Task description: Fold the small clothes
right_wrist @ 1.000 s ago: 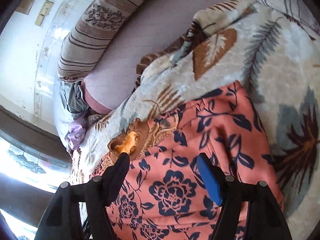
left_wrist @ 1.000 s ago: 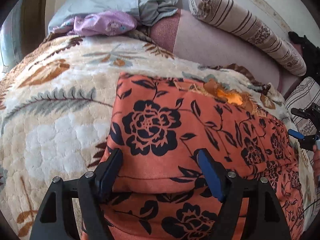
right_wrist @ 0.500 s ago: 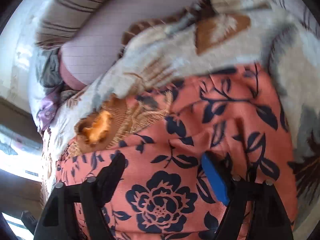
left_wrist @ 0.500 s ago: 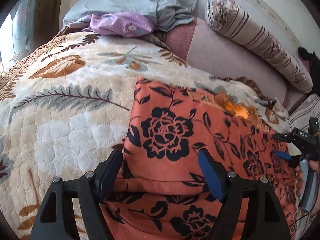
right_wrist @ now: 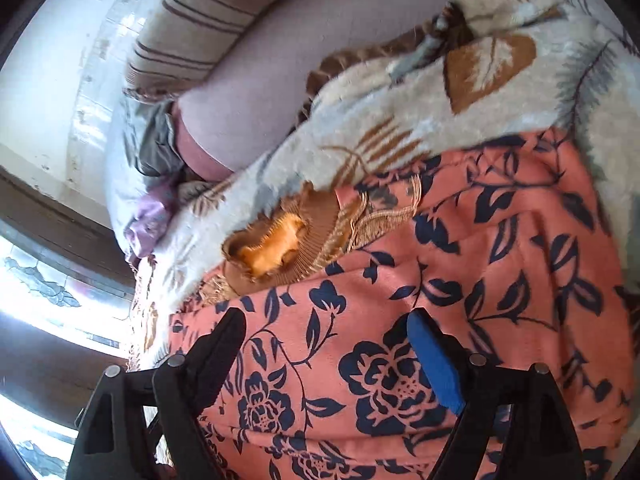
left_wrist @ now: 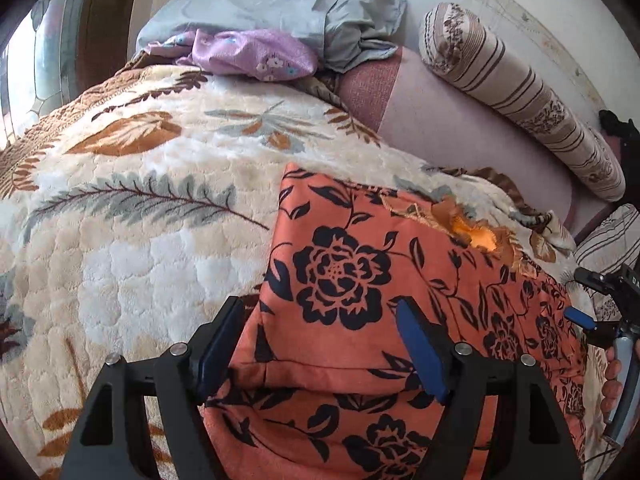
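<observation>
An orange garment with a black flower print (left_wrist: 360,280) lies spread on the cream leaf-patterned blanket (left_wrist: 132,240); its brown knit collar with an orange lining (left_wrist: 476,236) is at the far edge. My left gripper (left_wrist: 320,332) is open, its fingers either side of the garment's near left part, with a fold line just in front. My right gripper (right_wrist: 324,344) is open over the same garment (right_wrist: 460,280), collar (right_wrist: 276,252) ahead. The right gripper also shows at the right edge of the left wrist view (left_wrist: 592,320).
A grey pillow (left_wrist: 280,4) and a purple floral cloth (left_wrist: 256,56) lie at the head of the bed. A striped bolster (left_wrist: 524,100) lies on a pink sheet (left_wrist: 440,120) to the right. A window (right_wrist: 36,280) is at the left.
Both grippers have pulled back and shifted over the garment. The left view now shows more blanket at the left. Both stay open.
</observation>
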Action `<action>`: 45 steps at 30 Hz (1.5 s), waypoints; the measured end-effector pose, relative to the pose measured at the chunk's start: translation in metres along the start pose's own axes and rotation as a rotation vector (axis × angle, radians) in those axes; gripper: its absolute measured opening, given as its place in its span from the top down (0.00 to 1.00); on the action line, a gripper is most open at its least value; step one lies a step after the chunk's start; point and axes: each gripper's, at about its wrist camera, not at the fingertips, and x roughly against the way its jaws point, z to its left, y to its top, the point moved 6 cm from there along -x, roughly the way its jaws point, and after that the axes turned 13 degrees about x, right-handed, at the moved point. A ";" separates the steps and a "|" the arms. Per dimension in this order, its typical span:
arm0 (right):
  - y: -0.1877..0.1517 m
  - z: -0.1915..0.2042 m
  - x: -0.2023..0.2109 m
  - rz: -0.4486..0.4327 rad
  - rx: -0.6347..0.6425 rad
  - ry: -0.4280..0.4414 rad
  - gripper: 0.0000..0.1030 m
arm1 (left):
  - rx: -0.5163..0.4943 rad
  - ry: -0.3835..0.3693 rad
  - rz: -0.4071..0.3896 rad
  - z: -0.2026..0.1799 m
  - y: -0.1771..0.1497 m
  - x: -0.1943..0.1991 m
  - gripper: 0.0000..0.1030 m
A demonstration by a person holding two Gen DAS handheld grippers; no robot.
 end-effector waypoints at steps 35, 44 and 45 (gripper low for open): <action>0.042 -0.093 -0.013 0.027 -0.222 0.233 0.17 | -0.061 -0.043 0.050 -0.015 -0.017 -0.019 0.24; 0.055 -0.127 0.001 -0.087 -0.294 0.095 0.17 | -0.065 -0.042 0.063 -0.015 -0.018 -0.022 0.23; 0.052 -0.122 0.006 -0.081 -0.282 0.120 0.17 | -0.064 -0.043 0.062 -0.015 -0.018 -0.022 0.23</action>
